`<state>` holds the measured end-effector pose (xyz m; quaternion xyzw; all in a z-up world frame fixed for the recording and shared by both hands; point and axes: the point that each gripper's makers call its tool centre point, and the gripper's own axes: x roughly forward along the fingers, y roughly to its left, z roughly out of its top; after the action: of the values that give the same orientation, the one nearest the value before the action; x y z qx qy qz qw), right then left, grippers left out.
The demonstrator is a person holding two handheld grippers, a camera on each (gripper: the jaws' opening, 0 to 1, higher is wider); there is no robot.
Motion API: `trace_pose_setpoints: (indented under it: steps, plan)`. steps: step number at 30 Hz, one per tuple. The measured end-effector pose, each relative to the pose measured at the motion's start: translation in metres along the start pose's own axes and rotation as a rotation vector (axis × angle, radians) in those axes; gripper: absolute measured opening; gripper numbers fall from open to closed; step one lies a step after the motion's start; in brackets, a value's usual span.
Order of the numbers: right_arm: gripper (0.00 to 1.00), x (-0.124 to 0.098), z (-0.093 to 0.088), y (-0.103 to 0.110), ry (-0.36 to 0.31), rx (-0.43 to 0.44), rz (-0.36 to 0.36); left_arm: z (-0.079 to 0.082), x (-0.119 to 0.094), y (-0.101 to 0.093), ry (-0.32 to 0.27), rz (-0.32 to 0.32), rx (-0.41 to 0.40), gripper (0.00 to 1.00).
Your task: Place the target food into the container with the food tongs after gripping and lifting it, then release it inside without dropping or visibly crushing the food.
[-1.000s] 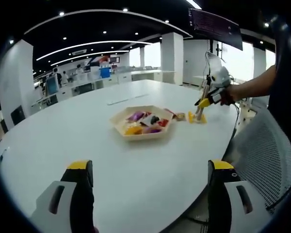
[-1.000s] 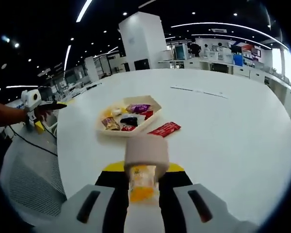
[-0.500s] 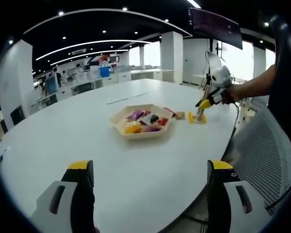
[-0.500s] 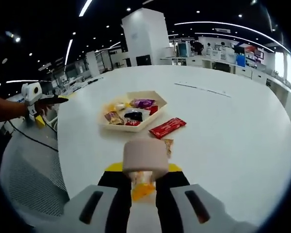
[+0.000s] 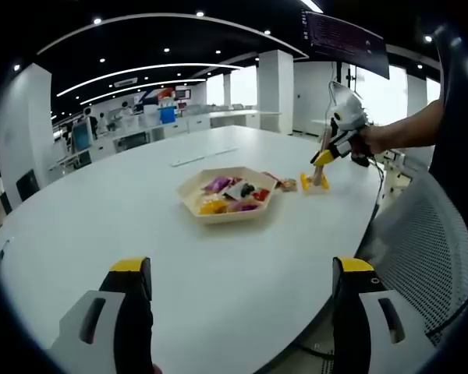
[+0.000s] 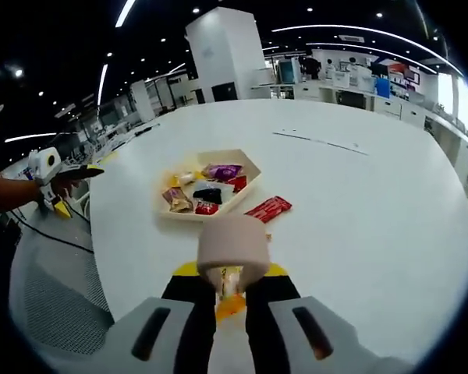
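Note:
A beige hexagonal tray (image 5: 195,204) (image 6: 249,160) holds several wrapped snacks in the middle of the white table. My right gripper (image 6: 230,273) (image 5: 325,158) is shut on beige food tongs (image 6: 228,248), held in a person's hand at the table's edge. A yellow-orange snack packet (image 6: 231,302) (image 5: 308,183) sits at the tongs' lower end, close to the tabletop; I cannot tell if it touches. A red packet (image 6: 268,208) and a small brown snack (image 5: 288,185) lie beside the tray. My left gripper (image 5: 242,280) (image 6: 90,171) is open with nothing in it, well short of the tray.
The round white table (image 5: 140,234) drops off near a grey mesh chair (image 5: 421,249) (image 6: 54,304). A cable (image 6: 47,226) trails off the edge. Desks and pillars stand far behind in the hall.
The right gripper with the tongs has risen a little and leaned toward the tray. The left gripper has stayed put and open.

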<state>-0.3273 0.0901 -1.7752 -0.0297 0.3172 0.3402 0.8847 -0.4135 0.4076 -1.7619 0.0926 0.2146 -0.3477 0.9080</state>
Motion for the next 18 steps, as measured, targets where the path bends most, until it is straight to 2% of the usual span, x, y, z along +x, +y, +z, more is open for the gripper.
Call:
trace_pose_setpoints:
  steps: [3, 6, 9, 10, 11, 14, 18]
  plan:
    - [0.12, -0.002, 0.014, -0.005, -0.022, 0.024, 0.003, 0.000, 0.000, 0.000, 0.000, -0.002, 0.000, 0.93]
    - [0.13, -0.004, 0.029, -0.011, -0.024, -0.011, -0.013, 0.000, 0.000, -0.001, -0.001, -0.002, 0.000, 0.92]
    - [0.13, -0.007, 0.048, -0.019, -0.062, -0.018, -0.023, 0.002, 0.000, -0.001, -0.006, -0.003, -0.003, 0.93]
    - [0.13, -0.007, 0.051, -0.018, -0.057, -0.028, -0.015, 0.002, 0.000, 0.000, -0.009, -0.002, -0.005, 0.93]
    - [0.13, -0.008, 0.056, -0.022, -0.053, -0.076, -0.028, 0.002, 0.000, -0.001, -0.012, -0.004, -0.009, 0.94]
    - [0.14, -0.011, 0.068, -0.025, -0.066, -0.080, -0.029, 0.006, 0.000, -0.001, -0.036, -0.012, -0.025, 0.99]
    - [0.14, -0.013, 0.083, -0.035, -0.072, -0.105, -0.038, 0.006, 0.000, -0.002, -0.035, -0.014, -0.019, 0.99]
